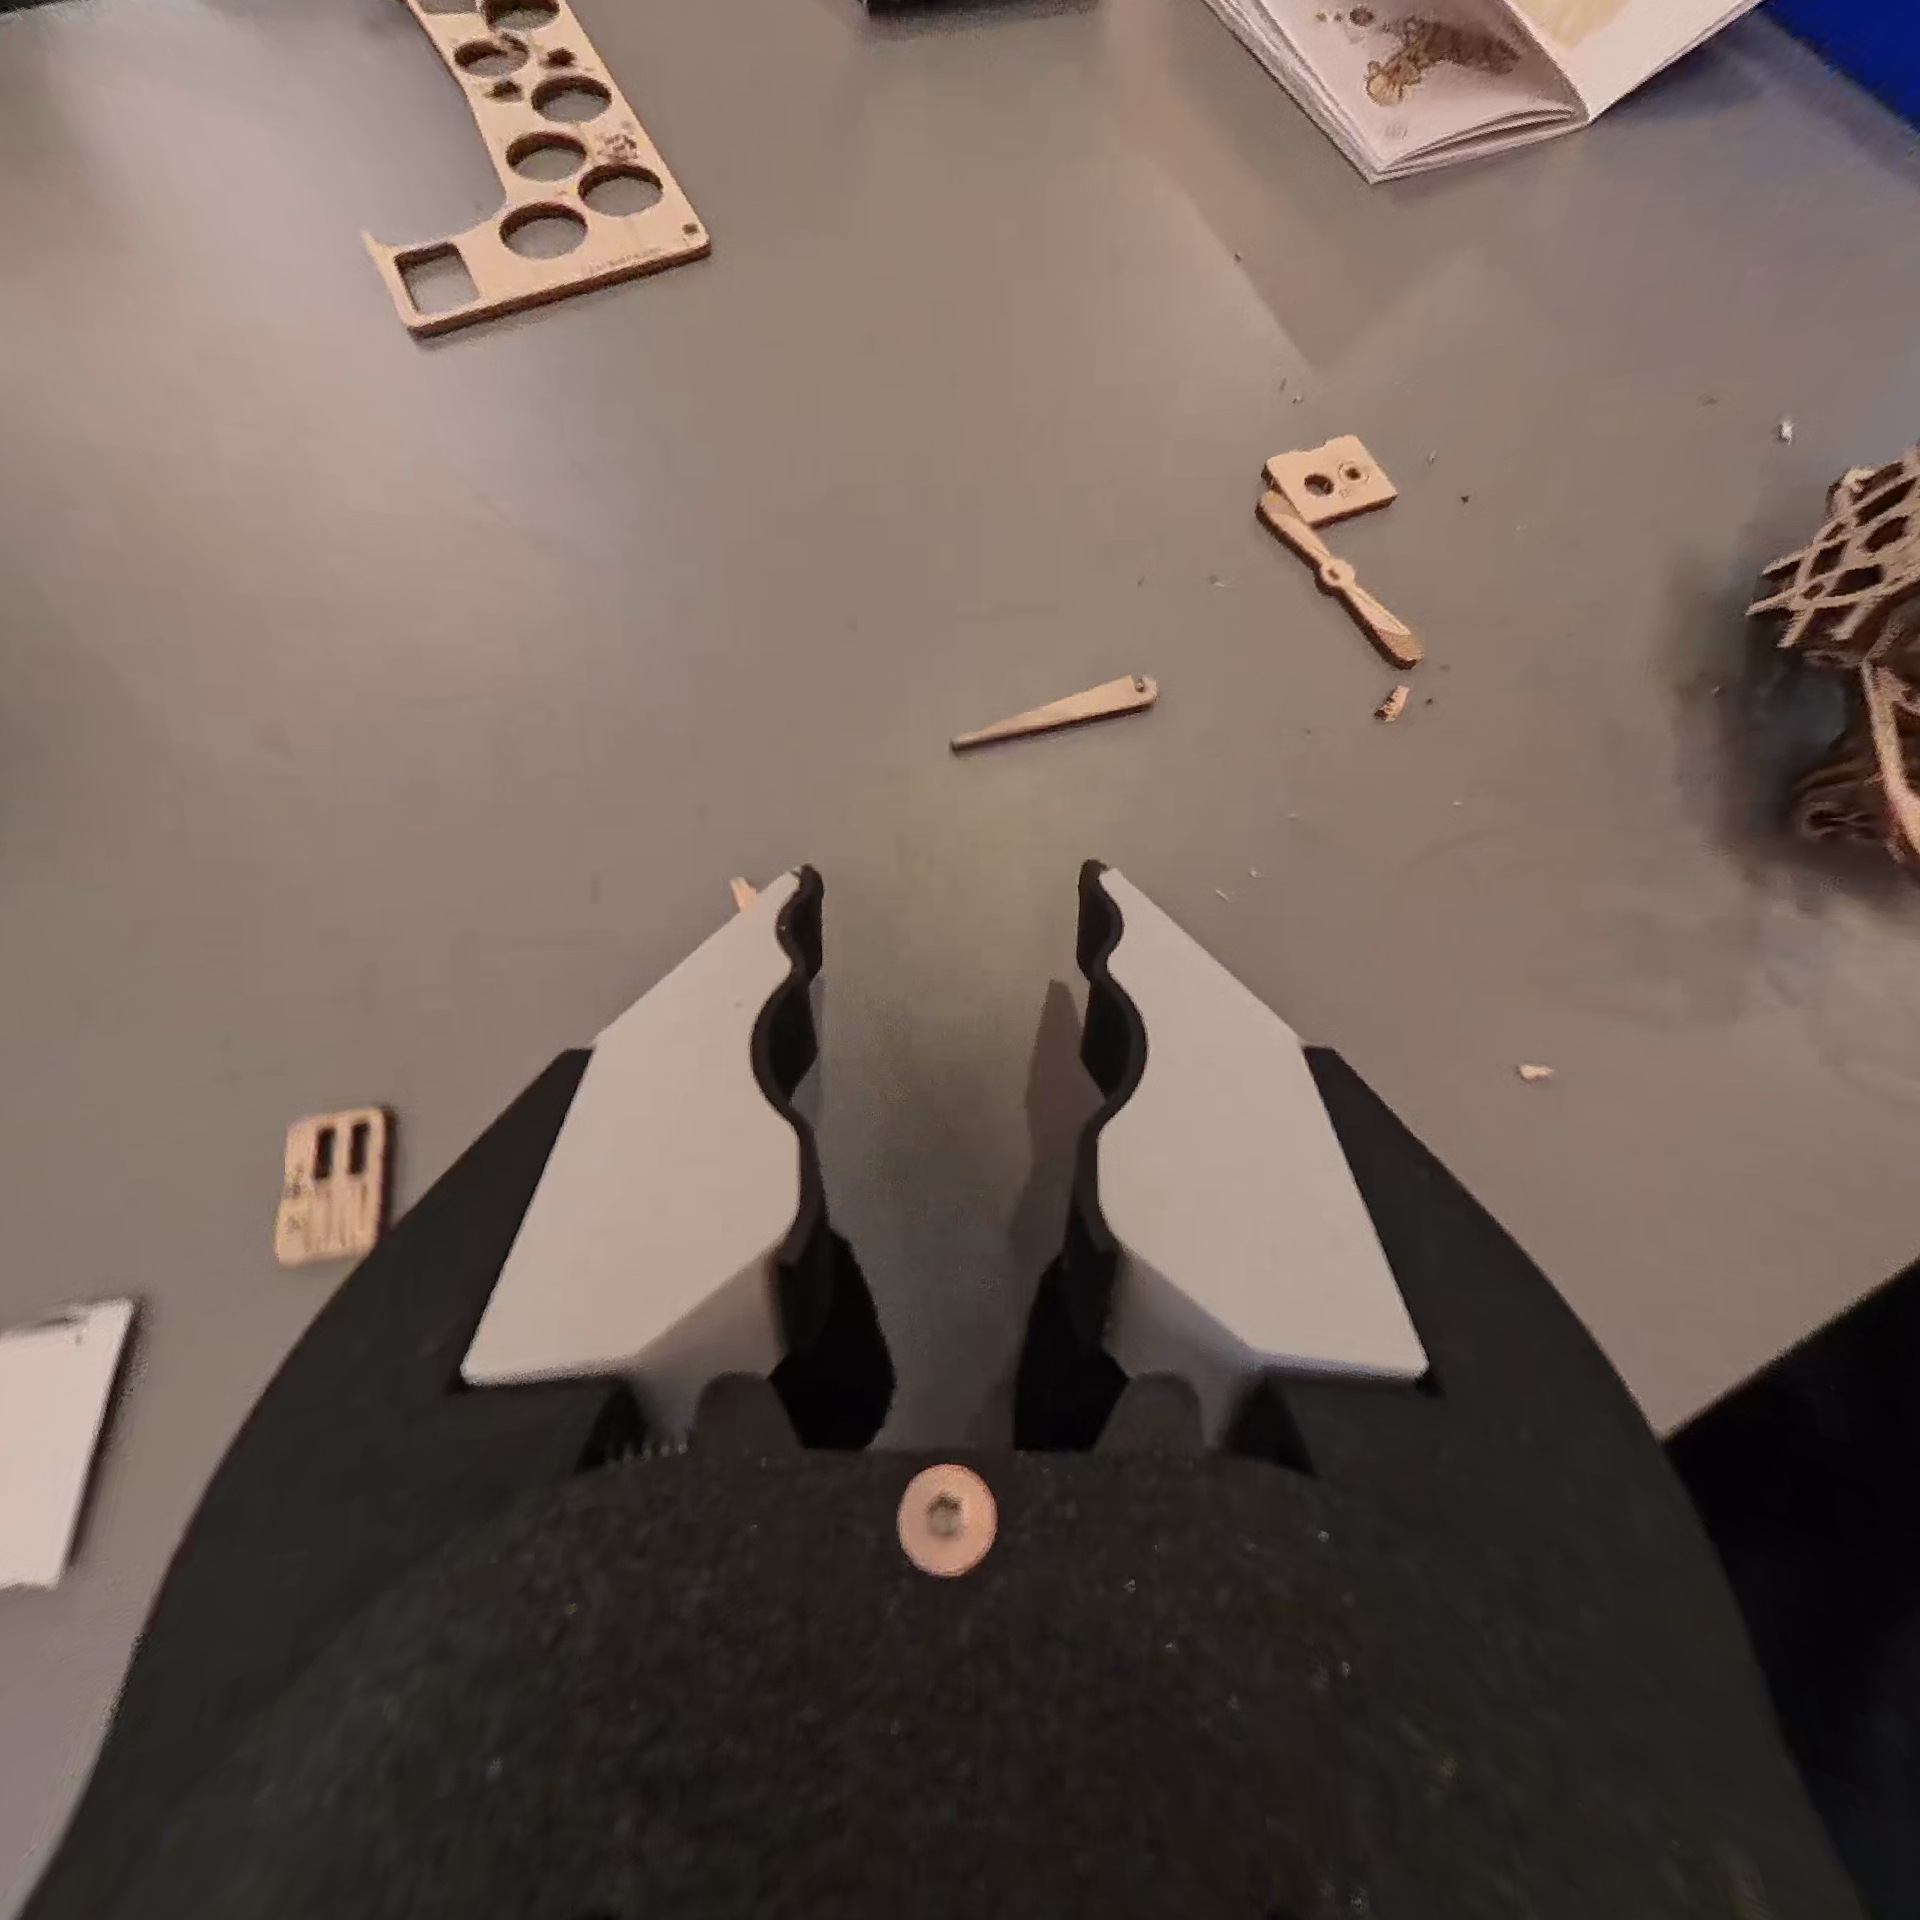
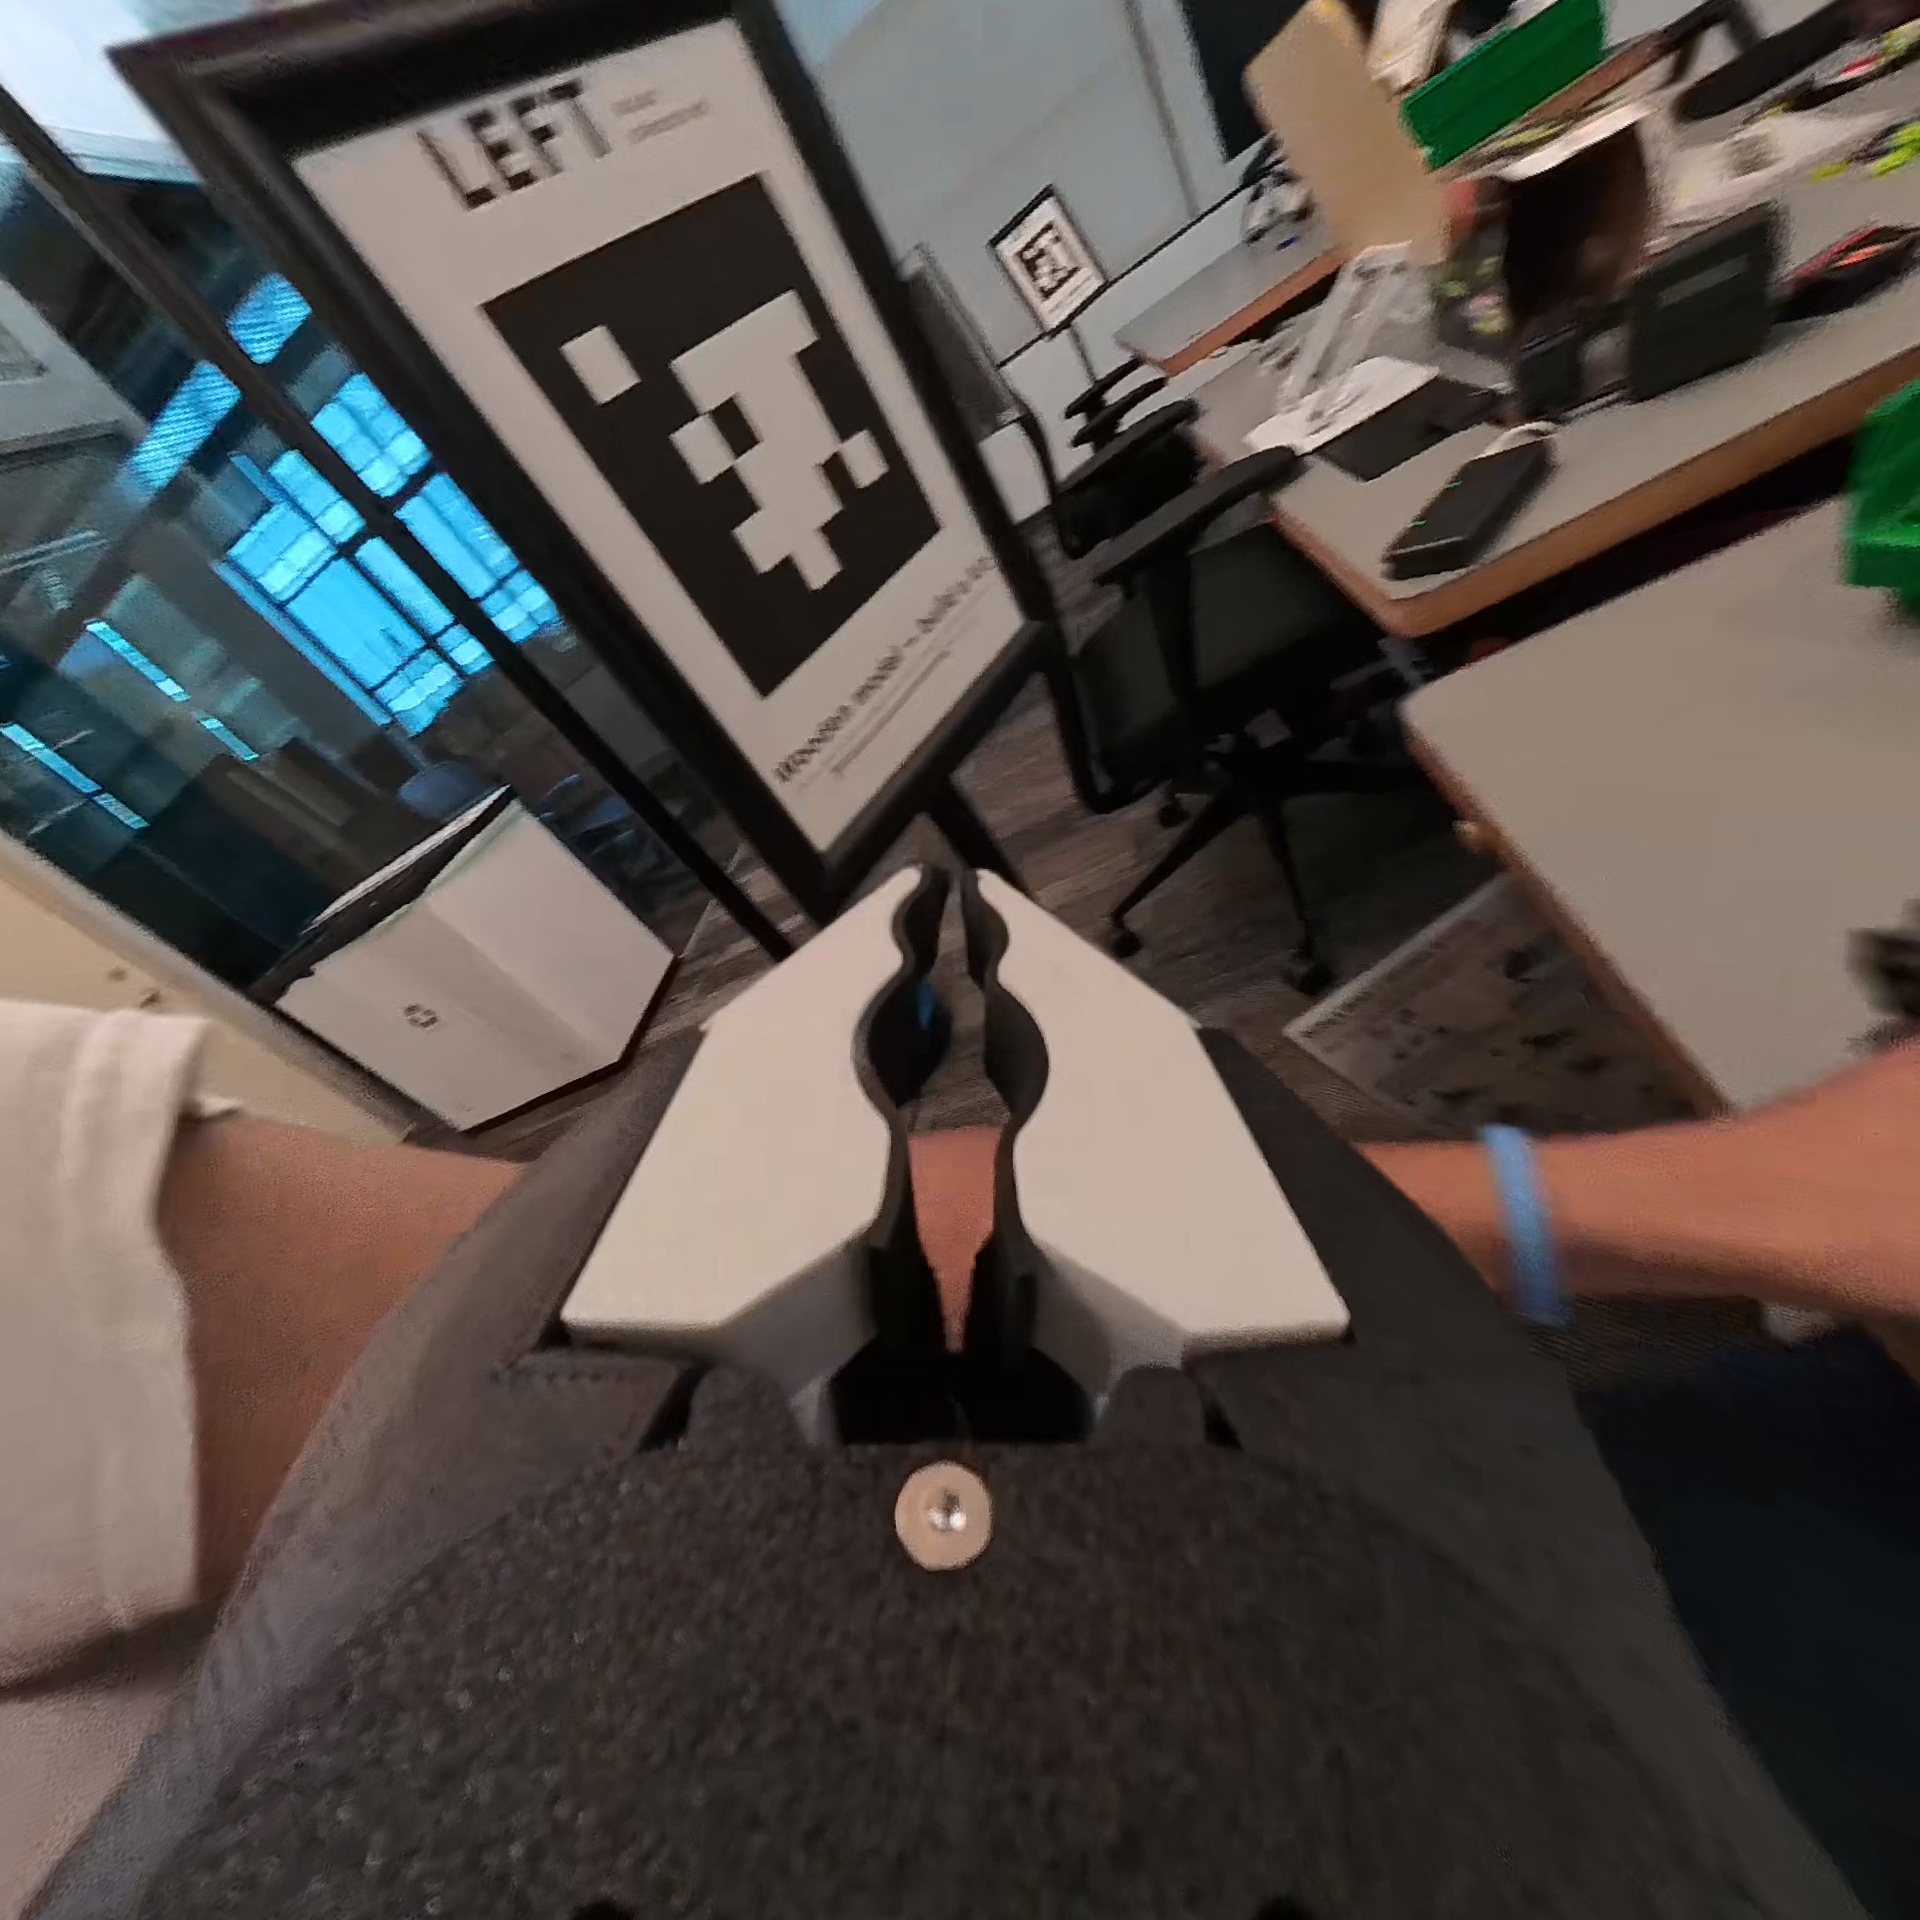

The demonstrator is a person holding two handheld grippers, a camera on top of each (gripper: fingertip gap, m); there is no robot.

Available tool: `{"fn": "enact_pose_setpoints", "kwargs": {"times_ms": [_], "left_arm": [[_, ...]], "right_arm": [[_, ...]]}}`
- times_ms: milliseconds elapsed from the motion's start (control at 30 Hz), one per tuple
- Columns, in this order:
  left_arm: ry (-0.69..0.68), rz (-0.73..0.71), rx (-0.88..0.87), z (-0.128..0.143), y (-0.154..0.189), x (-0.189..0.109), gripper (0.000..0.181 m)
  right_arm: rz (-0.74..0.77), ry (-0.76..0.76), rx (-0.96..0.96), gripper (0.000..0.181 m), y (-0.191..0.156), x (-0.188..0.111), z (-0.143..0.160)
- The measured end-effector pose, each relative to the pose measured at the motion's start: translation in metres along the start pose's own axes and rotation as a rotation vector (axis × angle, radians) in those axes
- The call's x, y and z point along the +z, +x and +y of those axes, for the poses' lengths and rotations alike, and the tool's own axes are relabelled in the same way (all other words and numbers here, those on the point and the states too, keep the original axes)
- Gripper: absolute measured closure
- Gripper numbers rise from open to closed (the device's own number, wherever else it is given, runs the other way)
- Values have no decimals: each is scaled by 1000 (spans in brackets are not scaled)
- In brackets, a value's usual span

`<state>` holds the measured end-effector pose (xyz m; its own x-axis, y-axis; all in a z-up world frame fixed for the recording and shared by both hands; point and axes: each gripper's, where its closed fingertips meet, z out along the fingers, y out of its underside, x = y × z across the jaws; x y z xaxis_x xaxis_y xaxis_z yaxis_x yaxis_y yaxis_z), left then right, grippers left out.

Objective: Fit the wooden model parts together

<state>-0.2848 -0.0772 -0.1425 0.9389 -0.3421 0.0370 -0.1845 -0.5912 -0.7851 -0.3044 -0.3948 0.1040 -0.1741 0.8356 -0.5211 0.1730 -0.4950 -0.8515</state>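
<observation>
Wooden model parts (image 1: 1052,713) scattered on grey table (image 1: 727,540) ahead of left gripper (image 1: 950,883), jaws spread, empty; right gripper (image 2: 956,883) nearly closed, empty, facing office room with framed marker board (image 2: 665,436).

Far right on the grey table (image 1: 831,436) lies an open white booklet (image 1: 1455,73), while beyond, a framed black-and-white marker board (image 2: 665,436) fronts black office chairs (image 2: 1195,582).

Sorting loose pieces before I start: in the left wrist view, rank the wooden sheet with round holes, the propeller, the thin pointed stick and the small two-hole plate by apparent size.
1. Wooden sheet with round holes, though cut off by the frame edge.
2. Propeller and thin pointed stick: similar length, too close to rank.
3. Two-hole plate.
</observation>
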Motion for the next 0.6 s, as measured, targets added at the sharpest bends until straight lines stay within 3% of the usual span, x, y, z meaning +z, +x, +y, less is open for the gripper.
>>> {"fn": "enact_pose_setpoints", "kwargs": {"times_ms": [300, 433, 600], "left_arm": [[-55, -24, 76, 8, 2, -11, 134], [-13, 18, 31, -5, 5, -17, 132], [-2, 155, 54, -8, 38, -25, 130]], "right_arm": [[390, 95, -33, 175, 140, -133, -15], [602, 100, -182, 167, 206, -216, -6], [865, 57, -240, 156, 277, -313, 14]]}}
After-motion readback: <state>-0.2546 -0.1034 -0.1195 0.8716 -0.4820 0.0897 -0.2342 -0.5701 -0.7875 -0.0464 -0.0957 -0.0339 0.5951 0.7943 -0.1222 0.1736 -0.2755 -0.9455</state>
